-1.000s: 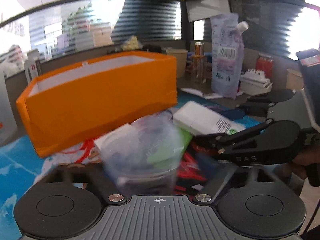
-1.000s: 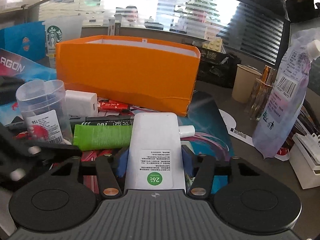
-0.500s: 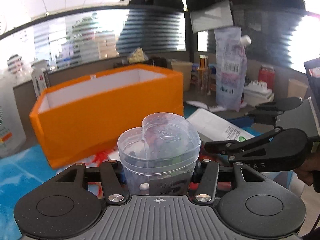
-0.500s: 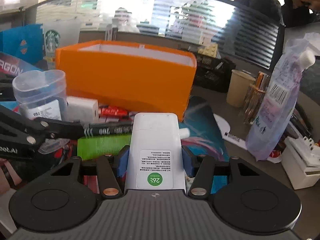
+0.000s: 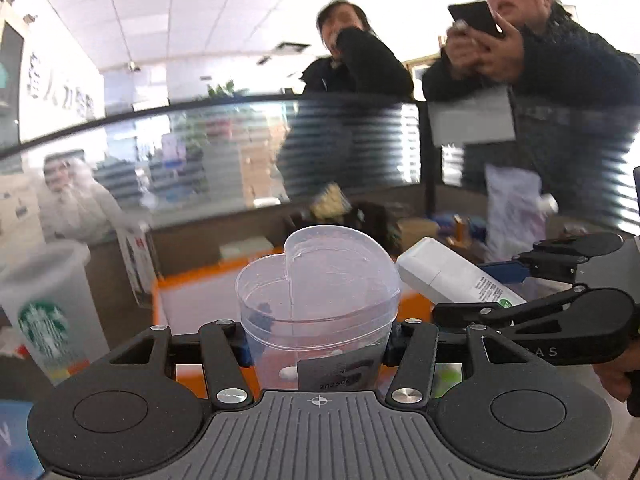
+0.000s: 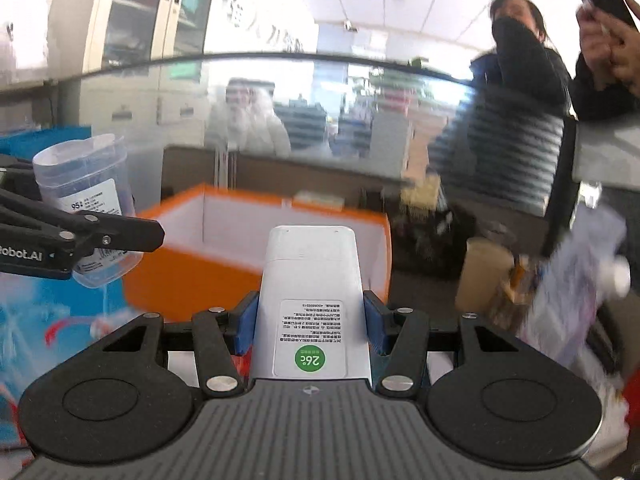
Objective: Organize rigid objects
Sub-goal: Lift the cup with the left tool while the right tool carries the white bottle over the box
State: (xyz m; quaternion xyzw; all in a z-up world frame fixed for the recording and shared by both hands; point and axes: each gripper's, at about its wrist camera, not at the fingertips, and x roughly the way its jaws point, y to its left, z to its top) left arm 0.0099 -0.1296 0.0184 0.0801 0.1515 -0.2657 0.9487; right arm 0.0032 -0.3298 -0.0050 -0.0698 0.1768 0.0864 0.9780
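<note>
Left claw [image 5: 318, 344] sits clamped around a clear heart-shaped cup [image 5: 318, 300], its pads pressing the cup's lower wall from both sides so the cup stands upright between them, lifted clear of the tabletop and in front of the orange box [image 5: 192, 300]. That cup looks light and thin-walled; I judge it stiff enough to hold but smooth and likely to slip or flex if squeezed harder, so a hold low on the wall, near the label, seems sensible. From the same view the right claw [image 5: 500, 288] shows at the right edge, carrying a white remote [image 5: 448, 276] that juts toward the cup without clearly touching it. A white coffee cup [image 5: 48, 312] stands to the left, near the box. Seen from the right wrist, the right claw [image 6: 310, 324] is closed on the white remote [image 6: 310, 280], blue pads [image 6: 246, 326] flat against its two long edges about midway up, label side facing the camera. This remote reads as a hard, fairly light plastic slab with smooth sides, so gripping across its narrow width gives the steadiest purchase. Beyond it the orange box [image 6: 352, 224] lies open, its white inside showing, and the left claw [image 6: 100, 236] with its clear cup [image 6: 84, 200] hangs at the left, above the blue mat [image 6: 60, 320].
</note>
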